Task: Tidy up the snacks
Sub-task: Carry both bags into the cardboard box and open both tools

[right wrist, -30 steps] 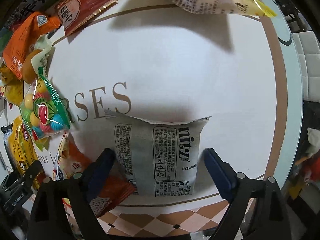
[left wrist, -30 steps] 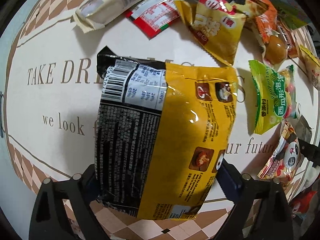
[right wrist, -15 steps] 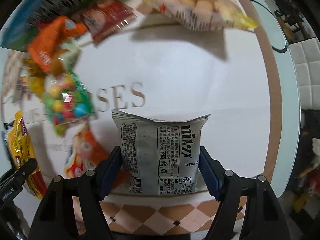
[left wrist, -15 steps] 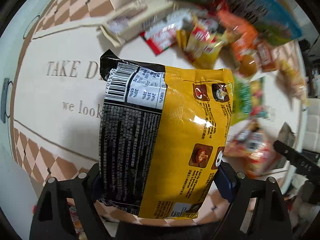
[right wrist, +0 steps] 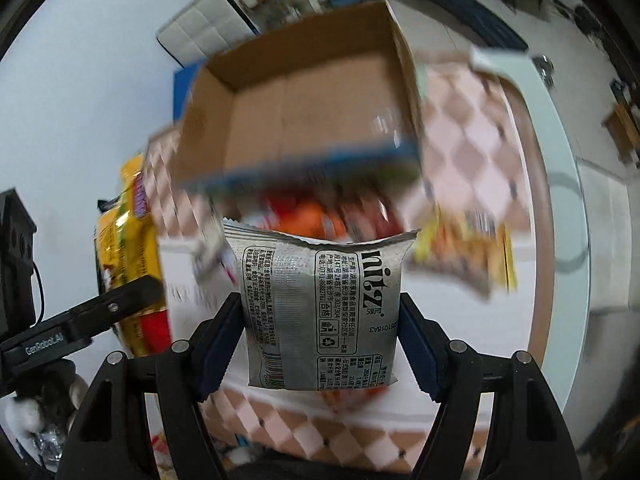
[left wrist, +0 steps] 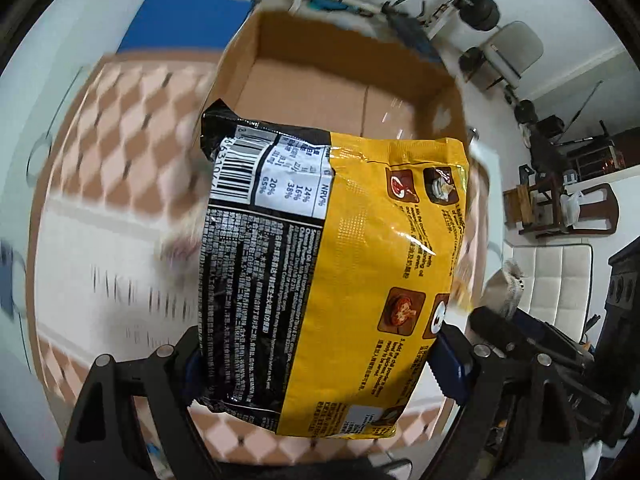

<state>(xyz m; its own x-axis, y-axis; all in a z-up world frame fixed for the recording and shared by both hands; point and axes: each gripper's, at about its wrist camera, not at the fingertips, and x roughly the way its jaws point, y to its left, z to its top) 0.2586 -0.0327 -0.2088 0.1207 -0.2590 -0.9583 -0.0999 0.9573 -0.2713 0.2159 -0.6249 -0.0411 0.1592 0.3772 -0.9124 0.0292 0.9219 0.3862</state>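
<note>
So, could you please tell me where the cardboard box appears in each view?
Left wrist: box upper centre, behind the held yellow packet.
Right wrist: box upper centre, beyond the held grey packet.
Shared landmark: checkered tablecloth.

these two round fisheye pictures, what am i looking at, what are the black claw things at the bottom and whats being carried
No robot here: a person holds one handheld gripper in each hand, and a fisheye camera on each looks forward along its two fingers.

In the left wrist view, the left gripper is shut on a yellow and black instant noodle packet. In the right wrist view, the right gripper is shut on a grey nitz snack packet.

Ahead of both stands an open cardboard box, which looks empty inside, on a table with a checkered cloth. Blurred colourful snack packets lie in front of the box. The blur means the cameras are moving. The noodle packet also shows at the left edge of the right view.
</note>
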